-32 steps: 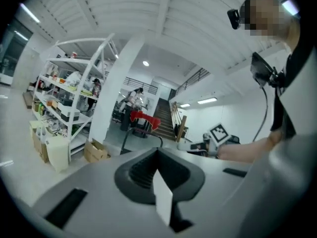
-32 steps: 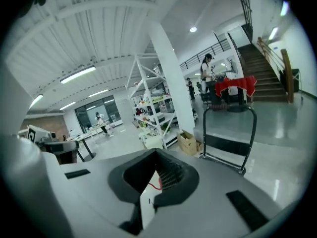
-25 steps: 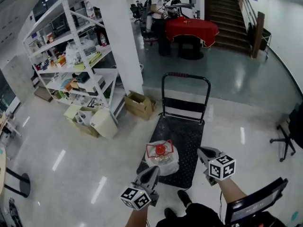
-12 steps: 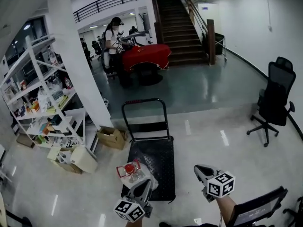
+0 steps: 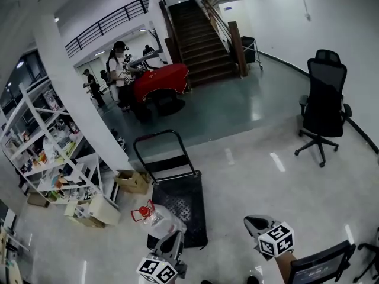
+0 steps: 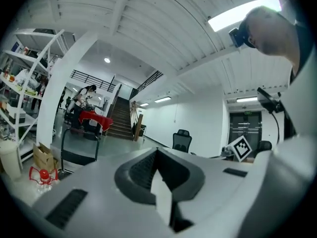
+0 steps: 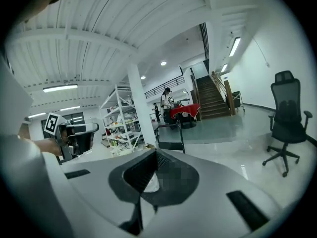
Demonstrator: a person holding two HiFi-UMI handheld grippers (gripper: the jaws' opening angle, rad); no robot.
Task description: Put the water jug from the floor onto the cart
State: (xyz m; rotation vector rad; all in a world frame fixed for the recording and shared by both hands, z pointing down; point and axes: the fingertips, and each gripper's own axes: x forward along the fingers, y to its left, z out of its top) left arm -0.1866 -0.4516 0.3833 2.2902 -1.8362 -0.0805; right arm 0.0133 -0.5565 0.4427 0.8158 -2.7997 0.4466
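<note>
The clear water jug (image 5: 155,219) with a red cap and handle stands at the near left corner of the black cart platform (image 5: 183,201), below the cart's push handle (image 5: 163,152). My left gripper (image 5: 173,241) is just on the near side of the jug, shut and holding nothing. My right gripper (image 5: 256,222) hangs over bare floor to the right of the cart, also shut on nothing. In the left gripper view the closed jaws (image 6: 157,150) point level, with the jug (image 6: 42,176) low at the left. The right gripper (image 7: 156,151) looks towards the cart handle (image 7: 171,133).
White shelving (image 5: 47,158), a cardboard box (image 5: 133,181) and a white column (image 5: 71,99) stand left of the cart. A black office chair (image 5: 323,108) is at the right. Farther off are a red-clothed table (image 5: 160,81), a person (image 5: 118,70) and stairs (image 5: 195,16).
Both grippers have drawn back from the cart and the view has swung and lifted. The jug and cart now look smaller and farther left, and the office chair has come into view.
</note>
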